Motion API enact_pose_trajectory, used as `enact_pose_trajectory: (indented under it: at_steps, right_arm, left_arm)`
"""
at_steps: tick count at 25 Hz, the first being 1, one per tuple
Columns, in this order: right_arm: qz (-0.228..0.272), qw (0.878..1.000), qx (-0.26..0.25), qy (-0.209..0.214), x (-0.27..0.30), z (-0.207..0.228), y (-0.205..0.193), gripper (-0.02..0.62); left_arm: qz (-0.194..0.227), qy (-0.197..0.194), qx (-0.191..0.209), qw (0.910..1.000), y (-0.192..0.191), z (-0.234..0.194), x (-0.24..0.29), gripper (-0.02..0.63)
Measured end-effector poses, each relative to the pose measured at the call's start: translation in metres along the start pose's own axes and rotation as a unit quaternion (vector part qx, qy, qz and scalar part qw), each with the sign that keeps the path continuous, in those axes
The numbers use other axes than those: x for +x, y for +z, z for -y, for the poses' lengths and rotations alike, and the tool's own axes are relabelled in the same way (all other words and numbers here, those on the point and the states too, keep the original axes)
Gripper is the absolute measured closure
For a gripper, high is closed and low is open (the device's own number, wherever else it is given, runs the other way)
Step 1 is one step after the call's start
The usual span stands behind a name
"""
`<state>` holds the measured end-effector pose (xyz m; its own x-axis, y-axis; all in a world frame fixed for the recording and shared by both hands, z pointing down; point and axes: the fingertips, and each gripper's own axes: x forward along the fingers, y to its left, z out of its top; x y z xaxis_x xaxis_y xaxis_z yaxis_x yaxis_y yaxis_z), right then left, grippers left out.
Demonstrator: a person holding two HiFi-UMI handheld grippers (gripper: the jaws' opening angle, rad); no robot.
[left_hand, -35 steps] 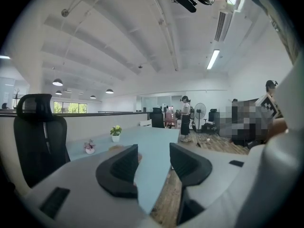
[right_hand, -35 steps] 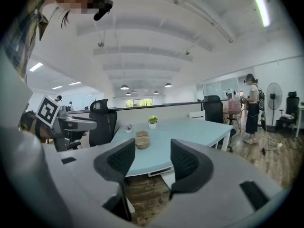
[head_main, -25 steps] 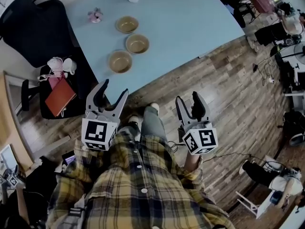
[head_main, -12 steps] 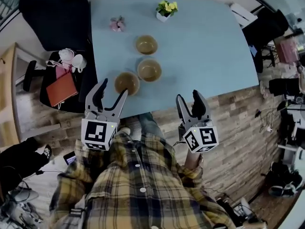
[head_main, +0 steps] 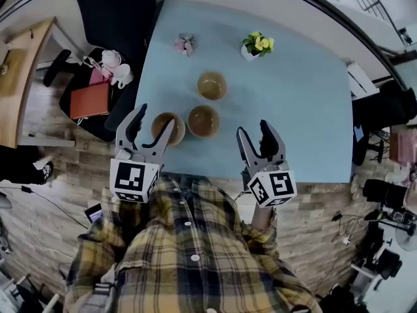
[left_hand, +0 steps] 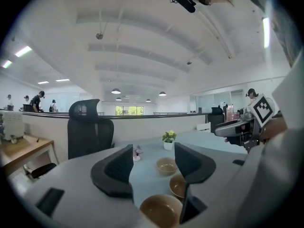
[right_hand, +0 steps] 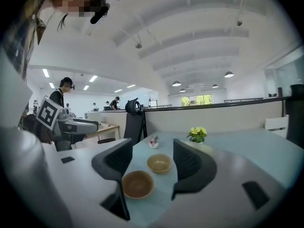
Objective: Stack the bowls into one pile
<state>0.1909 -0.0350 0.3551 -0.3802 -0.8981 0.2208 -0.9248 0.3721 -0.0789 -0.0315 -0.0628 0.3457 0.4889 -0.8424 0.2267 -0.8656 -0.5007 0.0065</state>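
My left tongs (head_main: 155, 117) and right tongs (head_main: 254, 130) gape, empty. The bowls (head_main: 203, 120) look light, stiff (perhaps slippery); I would pinch a rim.

loc: open-plan office | evid: swivel chair (left_hand: 90, 129), wood desk (left_hand: 23, 148), ceil. lights (left_hand: 115, 91), ppl (left_hand: 36, 101) in bkgd

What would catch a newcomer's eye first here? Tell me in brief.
Three shallow tan bowls lie unstacked, each on its own, on the pale blue table. The left gripper and right gripper, both open and empty, hover at its near edge. A small white pot of yellow flowers stands at the far side.
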Motion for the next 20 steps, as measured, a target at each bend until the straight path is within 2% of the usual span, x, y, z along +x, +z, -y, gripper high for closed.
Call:
enact_pose_trajectory:
  at_steps: [4, 9, 20]
  right_arm:
    - [0.002, 0.999, -0.009, 0.037, 0.018, 0.008, 0.006, 0.345]
    - [-0.005, 0.998, -0.01, 0.064, 0.033, 0.005, 0.005, 0.345]
    - [-0.032, 0.998, -0.009, 0.06, 0.055, -0.004, 0.001, 0.345]
  left_arm:
    - [-0.002, 0.032, -0.003, 0.9995, 0.0, 0.0, 0.005, 0.337]
    - [-0.005, 0.05, -0.009, 0.9987, -0.001, -0.006, 0.01, 0.339]
    - [-0.028, 0.039, -0.023, 0.9986, -0.011, -0.027, 0.019, 0.348]
